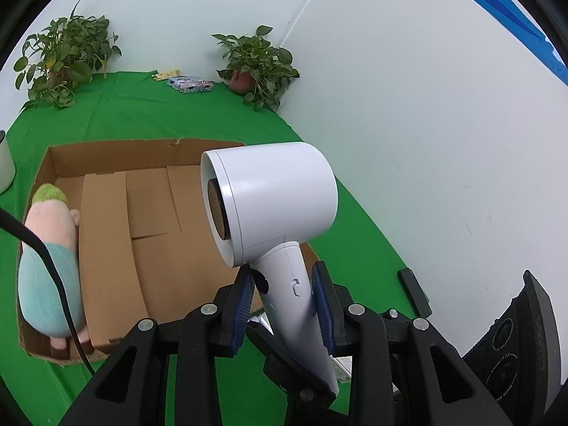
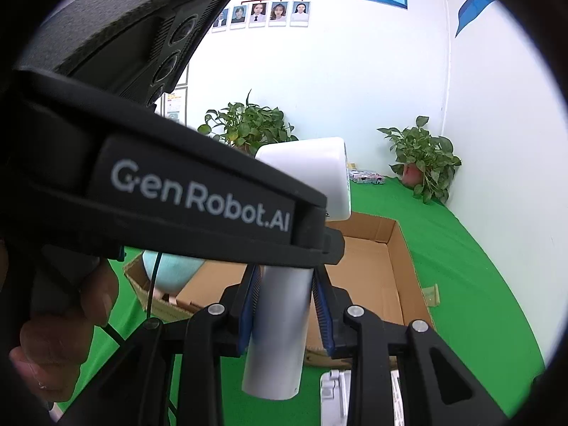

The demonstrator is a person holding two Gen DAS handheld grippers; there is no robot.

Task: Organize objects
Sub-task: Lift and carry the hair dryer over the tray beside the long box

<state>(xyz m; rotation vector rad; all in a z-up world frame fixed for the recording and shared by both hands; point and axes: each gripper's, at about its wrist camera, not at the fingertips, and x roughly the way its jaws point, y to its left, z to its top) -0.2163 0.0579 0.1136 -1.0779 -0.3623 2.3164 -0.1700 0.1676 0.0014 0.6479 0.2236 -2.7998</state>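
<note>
A white hair dryer (image 1: 273, 198) is held upright above the near right part of an open cardboard box (image 1: 149, 213). My left gripper (image 1: 284, 294) is shut on its handle just below the head. My right gripper (image 2: 285, 305) is shut on the lower handle (image 2: 280, 323) of the same dryer; its head (image 2: 319, 177) shows above the other gripper's body. A pink and teal plush toy (image 1: 49, 266) lies inside the box along its left wall. A black cord (image 1: 53, 277) crosses in front of the plush.
The box sits on a green cloth (image 1: 177, 120). Two potted plants (image 1: 64, 60) (image 1: 259, 64) stand at the back by the white wall. A patterned packet (image 1: 190, 85) lies between them. A white container (image 1: 5, 167) is at the left edge. A white object (image 2: 335, 394) lies below my right gripper.
</note>
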